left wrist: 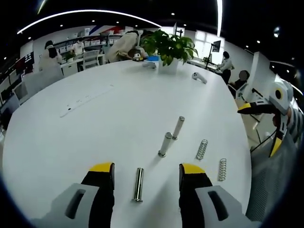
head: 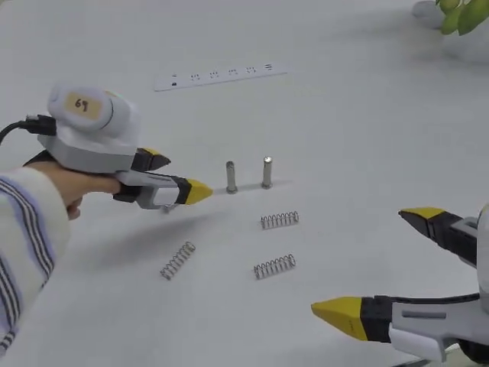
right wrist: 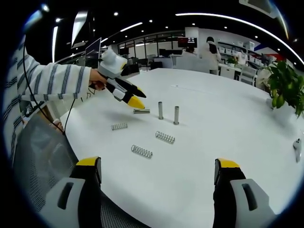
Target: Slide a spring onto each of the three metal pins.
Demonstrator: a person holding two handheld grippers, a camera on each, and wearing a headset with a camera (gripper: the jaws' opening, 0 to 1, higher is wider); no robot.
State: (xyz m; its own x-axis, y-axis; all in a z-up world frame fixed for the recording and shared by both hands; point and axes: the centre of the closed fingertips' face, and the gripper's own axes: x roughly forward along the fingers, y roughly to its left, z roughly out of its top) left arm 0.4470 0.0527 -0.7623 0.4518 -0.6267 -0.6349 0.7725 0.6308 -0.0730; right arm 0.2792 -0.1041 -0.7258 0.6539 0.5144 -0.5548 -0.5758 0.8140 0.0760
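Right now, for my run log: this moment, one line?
left gripper open over lying pin | right gripper open | two pins upright, bare | three springs loose

Left gripper [head: 181, 177] held low in a striped-sleeved hand [head: 76, 187], fingers [head: 197, 191] apart, right gripper [head: 374, 261] spread wide open.

Lying pin [left wrist: 138, 184]: short silvery metal cylinder, on its side on the white counter [head: 344, 115], between the spread jaws of the left gripper [left wrist: 147, 167], touching neither.
Middle pin [head: 231, 177]: same metal, standing upright, bare.
End pin [head: 267, 172]: upright just beside the middle pin, bare, shiny top.
Upper spring [head: 280, 220]: loose coil lying flat, near the upright pins.
Lower spring [head: 274, 265]: flat, roughly parallel to the upper spring.
Slanted spring [head: 178, 260]: flat, angled, apart from the other two.
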